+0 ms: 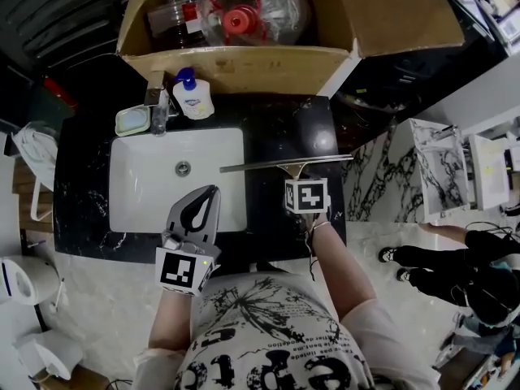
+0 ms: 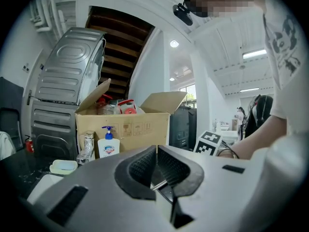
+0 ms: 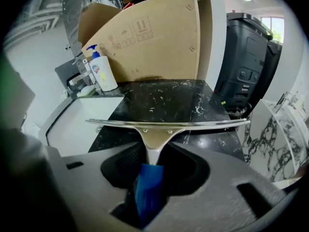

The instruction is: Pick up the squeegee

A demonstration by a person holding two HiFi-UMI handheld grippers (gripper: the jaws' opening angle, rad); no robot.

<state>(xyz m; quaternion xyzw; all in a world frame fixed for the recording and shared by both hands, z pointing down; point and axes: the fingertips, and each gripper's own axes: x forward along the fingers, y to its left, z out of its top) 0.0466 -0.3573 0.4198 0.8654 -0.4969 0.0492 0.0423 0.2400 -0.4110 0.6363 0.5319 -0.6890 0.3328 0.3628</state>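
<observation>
A black marble-veined table [image 1: 284,132] holds a white rectangular sink [image 1: 146,193] with a round metal drain [image 1: 183,168]. At the sink's far edge stand a chrome faucet [image 1: 158,104], a pale green soap dish [image 1: 132,120] just left of it, and a white pump bottle with a blue top [image 1: 192,96] just right of it. Behind them sits an open brown cardboard box [image 1: 236,67] holding a clear plastic jug with a red cap [image 1: 240,19], while off to the right another person's black-trousered legs [image 1: 431,258] stand on the pale floor near a white marble-patterned unit [image 1: 443,169].
</observation>
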